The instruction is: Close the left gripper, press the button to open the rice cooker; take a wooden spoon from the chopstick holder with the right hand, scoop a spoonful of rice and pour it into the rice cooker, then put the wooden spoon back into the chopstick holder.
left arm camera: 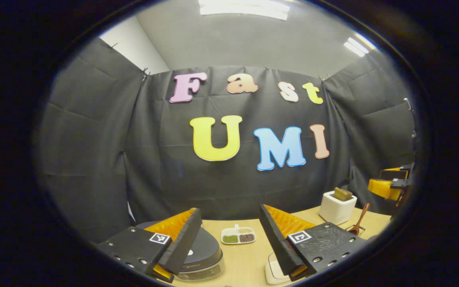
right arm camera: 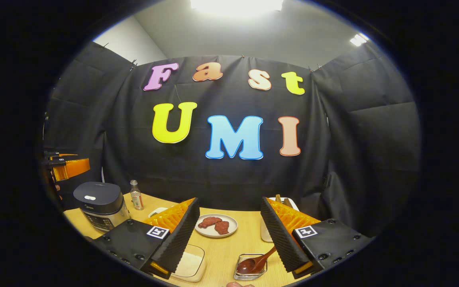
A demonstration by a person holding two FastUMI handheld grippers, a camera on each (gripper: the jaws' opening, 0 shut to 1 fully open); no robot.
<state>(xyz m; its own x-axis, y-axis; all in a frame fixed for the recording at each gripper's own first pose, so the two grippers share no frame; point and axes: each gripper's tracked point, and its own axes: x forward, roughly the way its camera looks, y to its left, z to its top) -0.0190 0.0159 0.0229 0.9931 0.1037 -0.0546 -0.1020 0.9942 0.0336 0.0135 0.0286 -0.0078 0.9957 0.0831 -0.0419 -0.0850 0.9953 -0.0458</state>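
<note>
Left gripper (left arm camera: 229,239) with jaws wide, hovering above rice cooker (left arm camera: 199,255) at lower left of frame, lid down. Right gripper (right arm camera: 229,235) also wide, holding nothing; wooden spoon (right arm camera: 255,263) in small tray at bottom centre. Likely slip: pressing with jaws unclosed, straddling the button and missing it.

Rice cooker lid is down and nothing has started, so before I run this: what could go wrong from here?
The left hand-held gripper is open above the rice cooker; pressing like that, its fingers may straddle the button. The wooden spoon lies in a small glass dish, which may slide or tip when grasped.
</note>
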